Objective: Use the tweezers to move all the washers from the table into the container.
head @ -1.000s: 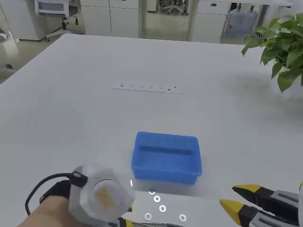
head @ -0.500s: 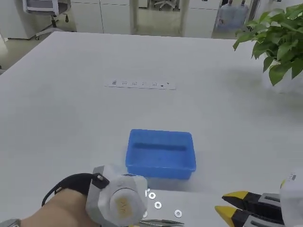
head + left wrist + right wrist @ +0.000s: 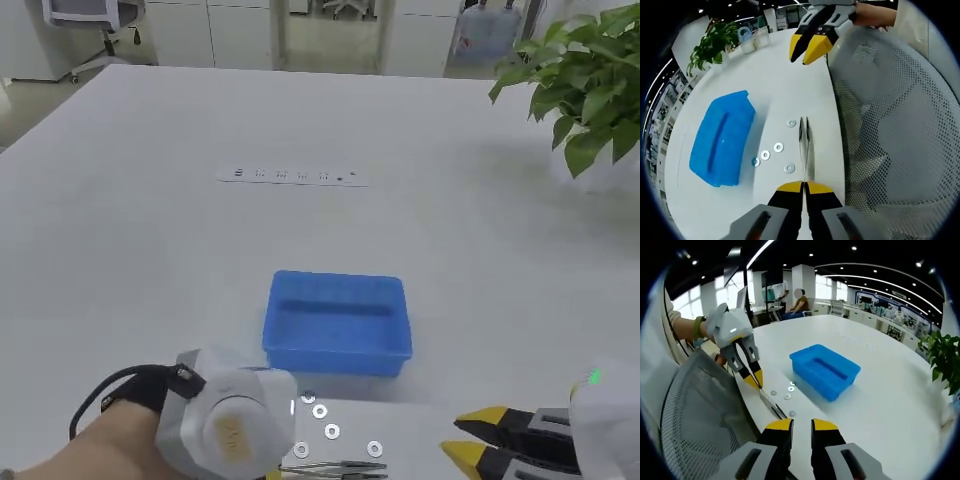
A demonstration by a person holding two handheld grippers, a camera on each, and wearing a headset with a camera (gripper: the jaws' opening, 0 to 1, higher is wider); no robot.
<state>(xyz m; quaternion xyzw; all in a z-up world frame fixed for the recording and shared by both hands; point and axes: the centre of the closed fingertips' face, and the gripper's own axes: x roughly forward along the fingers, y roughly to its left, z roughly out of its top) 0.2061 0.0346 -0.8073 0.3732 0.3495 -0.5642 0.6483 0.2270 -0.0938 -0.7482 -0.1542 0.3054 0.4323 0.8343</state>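
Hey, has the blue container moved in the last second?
No. The container sits the same way from the power strip; only the camera shifted.

We've got a white table (image 3: pixel 150 250) with a flush socket strip (image 3: pixel 292 177) set in its top. Well right of the strip there's a leafy green plant (image 3: pixel 585 85). Beyond the strip, past the table's far edge, we see an office chair (image 3: pixel 85 15) to the left, water bottles (image 3: pixel 478 30) to the right and white cabinets (image 3: pixel 240 20) between. On the strip's near side, a grey mesh chair back (image 3: pixel 890 125) sits at the table edge. A seated person (image 3: pixel 801 304) is in the background; we can't place them against the strip.
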